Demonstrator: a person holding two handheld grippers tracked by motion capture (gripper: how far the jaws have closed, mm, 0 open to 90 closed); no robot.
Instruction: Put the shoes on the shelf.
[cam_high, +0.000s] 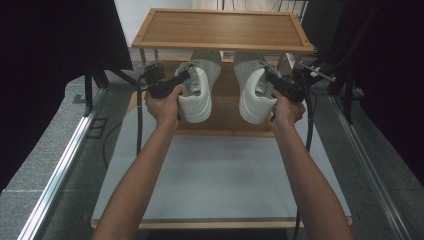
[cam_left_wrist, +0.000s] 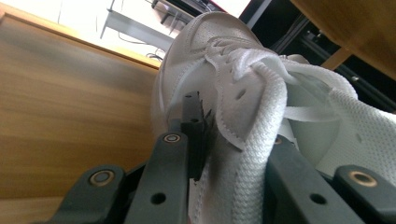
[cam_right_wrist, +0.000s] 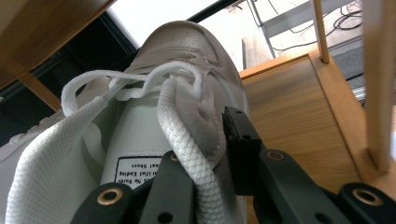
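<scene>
My left tongs grip the outer collar wall of the left white shoe, its heel toward me over the lower wooden shelf. My right tongs clamp the outer collar wall of the right white shoe alongside. Whether the soles touch the shelf I can't quite tell. The top shelf sits above both toes.
</scene>
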